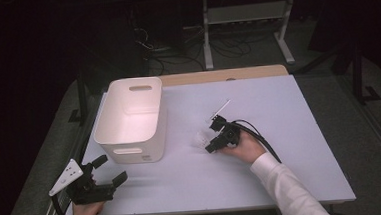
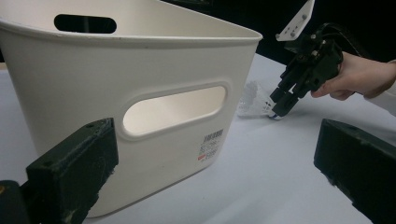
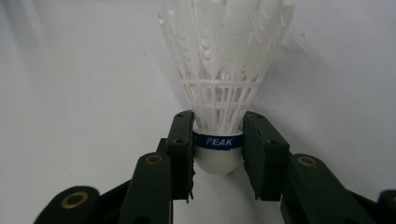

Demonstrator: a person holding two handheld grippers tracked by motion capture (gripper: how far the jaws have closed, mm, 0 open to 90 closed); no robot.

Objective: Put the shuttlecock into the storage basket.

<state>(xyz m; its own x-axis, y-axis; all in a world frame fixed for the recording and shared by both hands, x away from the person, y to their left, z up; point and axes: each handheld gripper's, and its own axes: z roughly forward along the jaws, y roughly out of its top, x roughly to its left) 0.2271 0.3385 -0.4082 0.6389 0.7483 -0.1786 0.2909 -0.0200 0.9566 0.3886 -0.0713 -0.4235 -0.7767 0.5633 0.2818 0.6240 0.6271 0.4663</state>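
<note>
Our right gripper (image 3: 218, 154) clamped the white plastic shuttlecock (image 3: 223, 79) by its blue-banded cork; we judged lifting gently wisest. Left gripper (image 1: 105, 173) gaped apart.

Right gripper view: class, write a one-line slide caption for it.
Right gripper shut on the base of a white plastic shuttlecock with a blue PEAK band, on the white table.

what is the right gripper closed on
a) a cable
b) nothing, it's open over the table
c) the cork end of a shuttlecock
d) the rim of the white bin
c: in the right gripper view the right gripper has its jaws pressed against both sides of the rounded base of a white shuttlecock, at the blue band marked PEAK; the white bin stands apart to the side.
</note>
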